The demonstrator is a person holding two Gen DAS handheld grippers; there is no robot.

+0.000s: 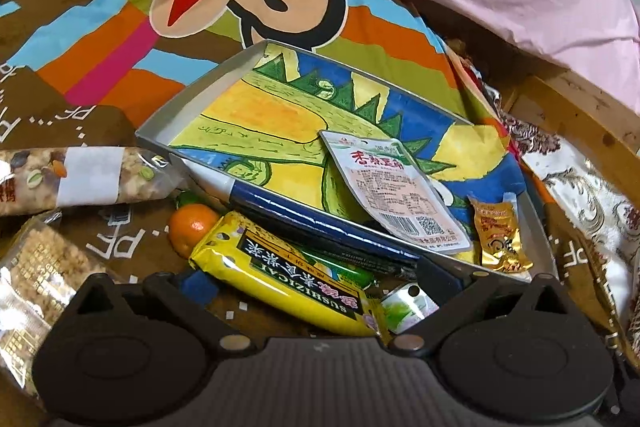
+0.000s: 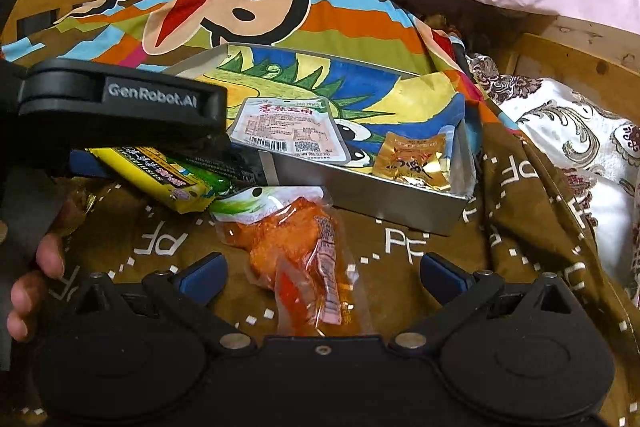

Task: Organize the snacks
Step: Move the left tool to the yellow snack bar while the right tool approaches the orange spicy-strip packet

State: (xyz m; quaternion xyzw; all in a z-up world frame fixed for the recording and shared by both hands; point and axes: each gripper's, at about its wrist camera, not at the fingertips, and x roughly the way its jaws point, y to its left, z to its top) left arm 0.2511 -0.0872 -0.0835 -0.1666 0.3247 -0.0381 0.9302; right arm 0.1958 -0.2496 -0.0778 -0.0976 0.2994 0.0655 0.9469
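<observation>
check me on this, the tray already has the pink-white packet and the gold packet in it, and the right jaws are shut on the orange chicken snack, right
Not quite. The right gripper is open: in the right wrist view its jaws stand wide apart on either side of the orange chicken snack, which lies loose on the brown cloth. The rest holds: the pink-white packet and the gold packet are in the tray.

Both fisheye views show dim, warm indoor lighting with soft, weak shadows; the light's direction cannot be determined. Glare appears on glossy surfaces: the yellow snack bar [image 1: 288,283], the gold packet [image 2: 416,161] and the clear wrapper of the orange snack pouch [image 2: 304,259]. Barrel distortion bends straight lines toward the frame edges, the corners vignette to black, and fine print on the packaging is soft and partly illegible.
</observation>
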